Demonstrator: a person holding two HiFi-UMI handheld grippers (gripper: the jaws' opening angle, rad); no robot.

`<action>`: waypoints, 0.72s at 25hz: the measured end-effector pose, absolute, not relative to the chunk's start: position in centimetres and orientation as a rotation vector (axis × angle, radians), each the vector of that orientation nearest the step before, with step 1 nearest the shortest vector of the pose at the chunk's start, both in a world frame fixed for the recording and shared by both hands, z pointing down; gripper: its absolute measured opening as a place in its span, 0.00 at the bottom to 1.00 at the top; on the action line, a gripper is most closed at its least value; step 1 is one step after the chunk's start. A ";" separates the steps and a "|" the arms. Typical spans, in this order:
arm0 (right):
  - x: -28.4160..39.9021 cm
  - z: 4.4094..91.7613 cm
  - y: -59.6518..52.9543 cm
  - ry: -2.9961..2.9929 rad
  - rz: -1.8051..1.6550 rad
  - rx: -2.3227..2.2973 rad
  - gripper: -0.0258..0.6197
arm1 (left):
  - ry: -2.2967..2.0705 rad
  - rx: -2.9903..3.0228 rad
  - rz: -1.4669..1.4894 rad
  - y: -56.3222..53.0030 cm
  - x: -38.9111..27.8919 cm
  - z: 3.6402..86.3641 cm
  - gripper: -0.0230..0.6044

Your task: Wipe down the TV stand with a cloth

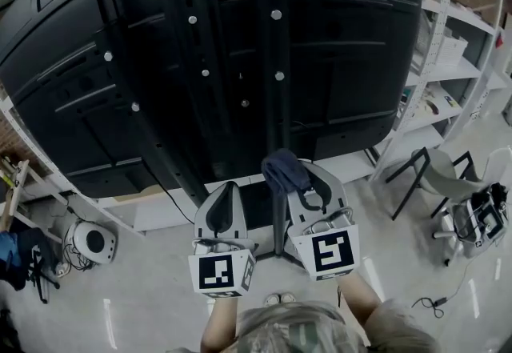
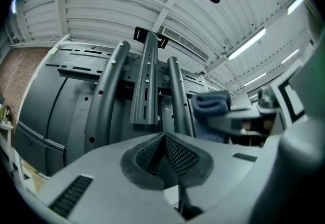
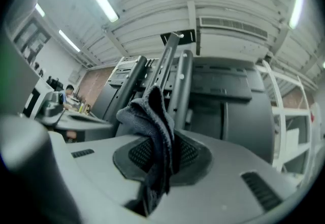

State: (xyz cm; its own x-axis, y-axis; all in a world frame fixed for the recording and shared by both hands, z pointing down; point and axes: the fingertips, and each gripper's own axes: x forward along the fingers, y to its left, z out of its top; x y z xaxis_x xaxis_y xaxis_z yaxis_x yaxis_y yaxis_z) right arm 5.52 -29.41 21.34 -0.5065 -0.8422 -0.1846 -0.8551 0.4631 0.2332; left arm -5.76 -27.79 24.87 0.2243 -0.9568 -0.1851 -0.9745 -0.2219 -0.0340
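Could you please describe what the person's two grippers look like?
Both the left gripper and right gripper have smooth light-grey shells tapering to jaws lined with dark meshed pads. Each carries a white cube with black square markers, and a pale sleeve shows behind the right one.

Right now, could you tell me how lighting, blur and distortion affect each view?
Head view: dim, fisheye bends the shelving. Left gripper view: ceiling lights glare, cloth blurred. Right gripper view: cloth sharp, corners vignetted black.
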 end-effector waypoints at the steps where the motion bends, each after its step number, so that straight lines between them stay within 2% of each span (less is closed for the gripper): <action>1: 5.6 18.8 -29.5 2.621 0.579 -1.547 0.13 | 1.851 -2.354 0.176 -27.9 -5.7 24.9 0.06; 9: 6.7 -0.5 -29.0 2.138 1.389 -1.690 0.13 | 1.774 -2.377 0.198 -28.6 -4.8 23.2 0.06; 13: 5.8 -4.4 -29.8 2.001 1.626 -1.777 0.13 | 1.747 -2.395 0.207 -28.8 -4.3 22.9 0.06; 18: 3.8 -5.4 -31.4 1.934 1.763 -1.796 0.13 | 1.725 -2.405 0.213 -28.8 -3.9 22.7 0.06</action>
State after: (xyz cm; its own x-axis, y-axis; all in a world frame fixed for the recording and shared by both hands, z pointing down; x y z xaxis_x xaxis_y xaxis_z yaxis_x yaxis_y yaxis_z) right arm 3.76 -31.40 -5.38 -0.3595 -0.7073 -0.6086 -0.6716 -0.2567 0.6950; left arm -3.86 -28.82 22.74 0.3188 -0.9229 -0.2161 -0.9477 -0.3139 -0.0573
